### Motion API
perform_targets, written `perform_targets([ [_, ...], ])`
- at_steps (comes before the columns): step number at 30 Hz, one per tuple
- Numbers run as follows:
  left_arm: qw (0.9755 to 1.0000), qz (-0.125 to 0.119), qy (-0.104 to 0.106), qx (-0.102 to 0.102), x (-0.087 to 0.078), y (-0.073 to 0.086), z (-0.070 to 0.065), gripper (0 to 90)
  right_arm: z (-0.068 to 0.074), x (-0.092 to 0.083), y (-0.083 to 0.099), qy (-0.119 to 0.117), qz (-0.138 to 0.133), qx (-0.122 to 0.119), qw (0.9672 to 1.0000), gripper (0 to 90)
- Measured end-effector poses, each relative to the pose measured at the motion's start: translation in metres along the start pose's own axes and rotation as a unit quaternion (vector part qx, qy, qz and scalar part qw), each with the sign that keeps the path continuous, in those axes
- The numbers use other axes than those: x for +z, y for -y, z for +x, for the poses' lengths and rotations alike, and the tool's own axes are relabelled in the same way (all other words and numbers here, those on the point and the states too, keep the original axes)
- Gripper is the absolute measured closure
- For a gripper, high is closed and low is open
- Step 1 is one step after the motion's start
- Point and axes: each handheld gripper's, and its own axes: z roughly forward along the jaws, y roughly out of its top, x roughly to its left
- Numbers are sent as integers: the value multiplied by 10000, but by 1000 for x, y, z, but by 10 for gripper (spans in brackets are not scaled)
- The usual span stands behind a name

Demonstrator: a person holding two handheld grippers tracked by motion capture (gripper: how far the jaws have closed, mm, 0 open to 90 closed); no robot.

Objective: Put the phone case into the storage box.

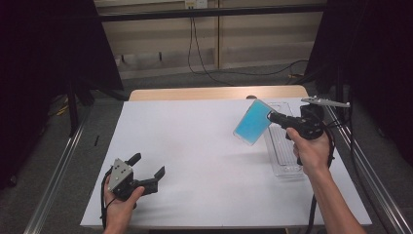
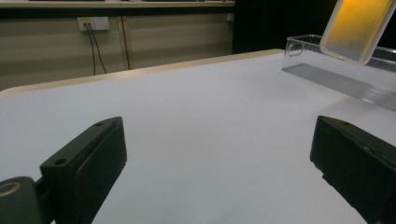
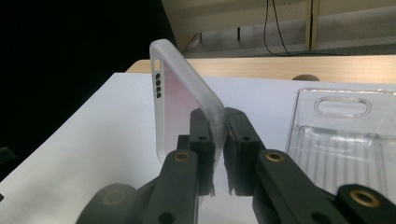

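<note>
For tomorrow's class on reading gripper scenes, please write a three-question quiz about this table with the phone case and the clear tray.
1. True or false: the right gripper is shut on the edge of the phone case.
2. How do the jaws of the left gripper stand? A) clamped on the tray B) open, with nothing between them C) shut on a cable
3. Fill in: the clear plastic tray lies on the white table near the person's ______ hand.

Key: 1 true: the jaws pinch the case's rim and hold it above the table. 2 B. 3 right.
</note>
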Motion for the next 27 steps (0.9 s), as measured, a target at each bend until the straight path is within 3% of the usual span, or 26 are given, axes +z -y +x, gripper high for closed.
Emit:
perform_targets([
  [4, 9999, 60, 83, 66, 3, 1, -3, 38, -3, -4, -6, 100, -31, -100, 9999, 826],
  [9, 9999, 70, 6, 80, 2, 1, -2, 38, -9, -7, -12, 199, -27, -157, 9997, 826],
  [15, 9999, 83, -40, -46, 1, 3, 2, 35, -17, -9, -21, 304, -43, -291, 9991, 825],
  [27, 9999, 95, -9, -41, 2, 3, 4, 35, -36, -17, -34, 518, -157, -414, 9977, 826],
])
